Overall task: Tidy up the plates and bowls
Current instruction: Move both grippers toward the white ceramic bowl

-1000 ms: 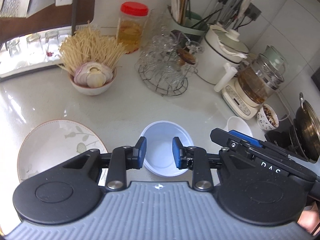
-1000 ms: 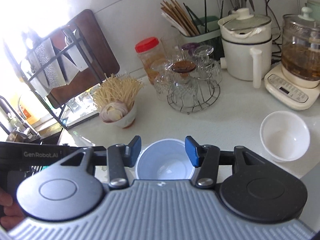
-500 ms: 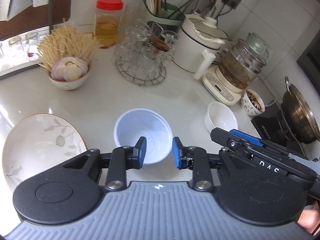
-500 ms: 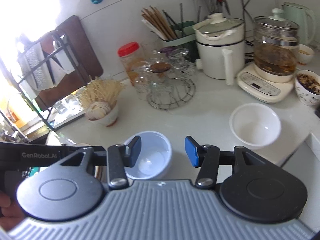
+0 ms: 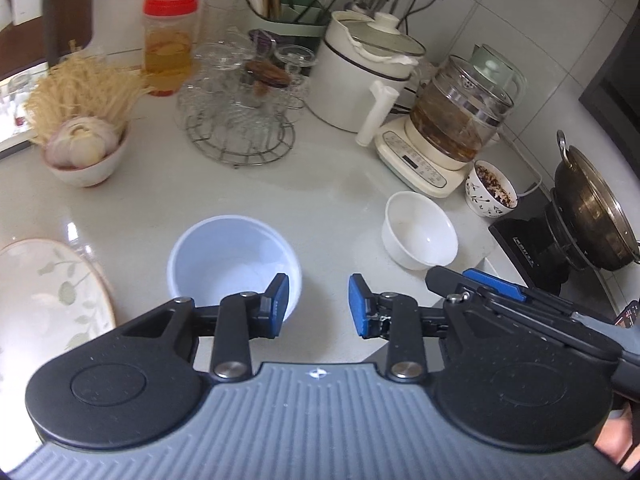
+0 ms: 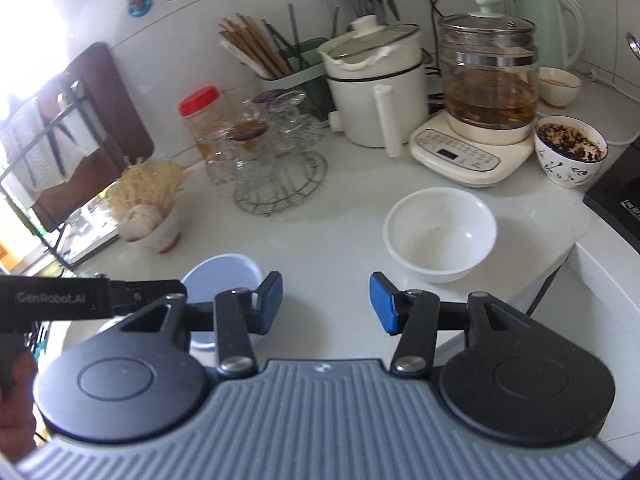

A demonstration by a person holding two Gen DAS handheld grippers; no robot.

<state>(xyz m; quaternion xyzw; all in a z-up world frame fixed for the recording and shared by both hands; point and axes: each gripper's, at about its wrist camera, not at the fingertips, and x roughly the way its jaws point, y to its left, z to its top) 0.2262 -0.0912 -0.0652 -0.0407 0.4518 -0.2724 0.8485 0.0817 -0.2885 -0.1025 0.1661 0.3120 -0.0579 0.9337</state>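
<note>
A pale blue plastic bowl (image 5: 234, 258) stands empty on the white counter, just ahead and left of my left gripper (image 5: 318, 306), which is open and empty. A white ceramic bowl (image 5: 419, 231) stands to its right. A leaf-patterned plate (image 5: 44, 292) lies at the far left. In the right wrist view my right gripper (image 6: 326, 304) is open and empty, with the white bowl (image 6: 440, 236) ahead to the right and the blue bowl (image 6: 222, 276) behind its left finger.
A bowl of noodles and onion (image 5: 82, 136), a wire rack of glasses (image 5: 240, 108), a red-lidded jar (image 5: 170, 44), a white cooker (image 5: 368, 80), a glass kettle (image 5: 460, 120), a patterned bowl of food (image 5: 494, 188) and a wok (image 5: 592, 216) ring the counter. The counter edge drops at right (image 6: 572, 264).
Both grippers have swung to the right and stayed open. The blue bowl has slid left in both views and the white bowl has come nearer the centre.
</note>
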